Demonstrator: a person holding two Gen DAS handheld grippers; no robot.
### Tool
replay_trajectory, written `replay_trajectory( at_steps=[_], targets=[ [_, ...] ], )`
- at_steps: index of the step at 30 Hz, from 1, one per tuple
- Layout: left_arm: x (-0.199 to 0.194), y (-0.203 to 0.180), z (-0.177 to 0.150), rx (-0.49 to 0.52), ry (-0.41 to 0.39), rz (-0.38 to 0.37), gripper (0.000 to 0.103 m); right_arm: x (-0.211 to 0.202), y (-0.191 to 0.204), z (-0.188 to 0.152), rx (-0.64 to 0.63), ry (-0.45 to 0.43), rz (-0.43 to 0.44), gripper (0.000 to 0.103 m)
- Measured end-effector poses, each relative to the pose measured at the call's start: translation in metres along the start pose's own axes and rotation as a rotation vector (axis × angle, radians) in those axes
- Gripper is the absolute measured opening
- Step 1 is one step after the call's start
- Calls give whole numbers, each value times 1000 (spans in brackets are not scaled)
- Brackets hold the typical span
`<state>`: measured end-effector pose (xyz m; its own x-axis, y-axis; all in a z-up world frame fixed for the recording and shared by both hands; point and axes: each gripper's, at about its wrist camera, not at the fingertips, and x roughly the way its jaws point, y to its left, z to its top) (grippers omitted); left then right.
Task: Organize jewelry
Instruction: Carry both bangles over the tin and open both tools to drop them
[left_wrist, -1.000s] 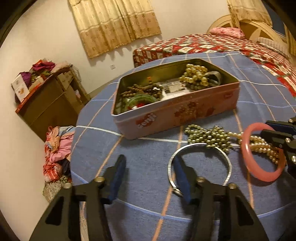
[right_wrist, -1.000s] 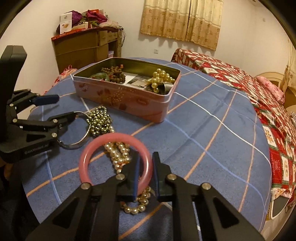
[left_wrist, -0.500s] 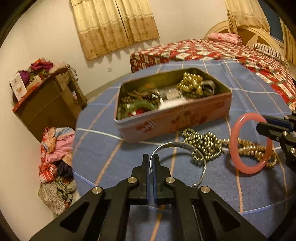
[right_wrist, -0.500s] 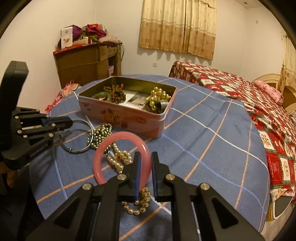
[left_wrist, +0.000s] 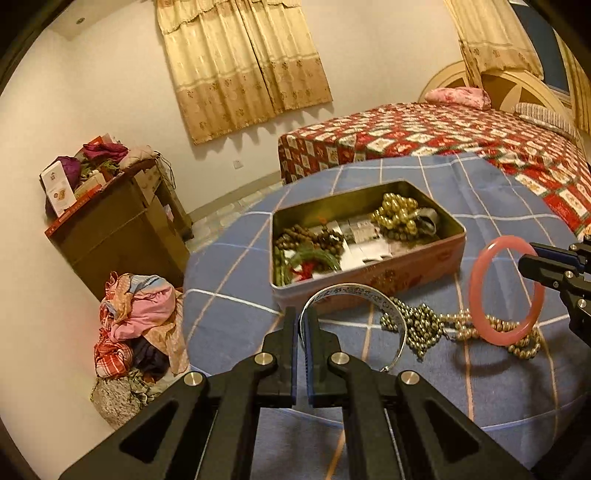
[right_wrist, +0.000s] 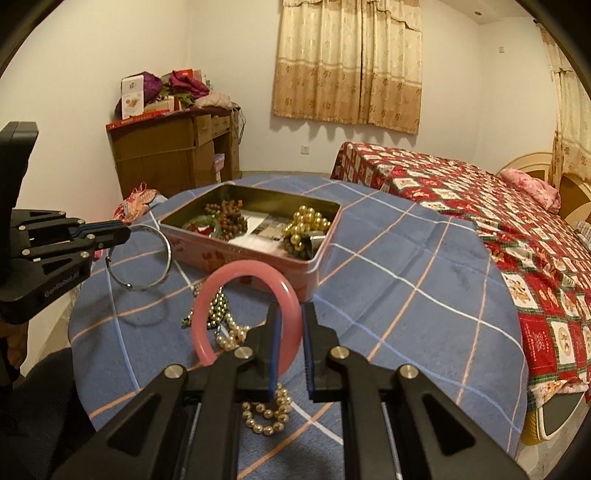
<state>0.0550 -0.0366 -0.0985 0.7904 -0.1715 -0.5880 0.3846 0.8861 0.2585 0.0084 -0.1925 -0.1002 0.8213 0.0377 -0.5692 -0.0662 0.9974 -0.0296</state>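
Observation:
My left gripper (left_wrist: 302, 325) is shut on a silver bangle (left_wrist: 391, 310) and holds it above the table, near the pink tin box (left_wrist: 369, 273). The bangle also shows in the right wrist view (right_wrist: 162, 266). My right gripper (right_wrist: 290, 321) is shut on a pink bangle (right_wrist: 236, 275), lifted off the cloth; it also shows in the left wrist view (left_wrist: 480, 291). The tin (right_wrist: 258, 254) holds brown beads (right_wrist: 227, 218), gold pearls (right_wrist: 304, 225), a green piece and cards. A bead and pearl necklace (left_wrist: 424, 325) lies on the cloth in front of the tin.
The round table has a blue checked cloth (right_wrist: 406, 266). A bed with a red patterned cover (right_wrist: 480, 192) stands to the right. A brown cabinet (left_wrist: 118, 229) and a heap of clothes (left_wrist: 136, 332) are on the left by the wall.
My left gripper closed on the silver bangle and lifted it off the cloth. My right gripper raised the pink bangle higher, toward the tin.

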Motion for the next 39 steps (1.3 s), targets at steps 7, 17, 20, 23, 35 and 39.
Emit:
replay_trajectory(
  at_steps=[7,17,20,23,35,39],
  targets=[
    [-6,7,11,-13,-28,18,2,-3,-3,8,4,-21,-6,13],
    [-1,11,30,-11,-53,27,2,0,-8,26,-3,-47,-17,13],
    [4,12,36,-5,-57,33,2,2,-11,35,-4,-55,-23,13],
    [8,14,43,2,-61,41,2,5,-13,42,-8,-60,-29,13],
    [35,21,62,-17,-52,54,2,25,-15,72,-25,-70,-55,13],
    [43,22,70,-14,-48,55,2,32,-15,81,-31,-71,-63,13]
  ],
)
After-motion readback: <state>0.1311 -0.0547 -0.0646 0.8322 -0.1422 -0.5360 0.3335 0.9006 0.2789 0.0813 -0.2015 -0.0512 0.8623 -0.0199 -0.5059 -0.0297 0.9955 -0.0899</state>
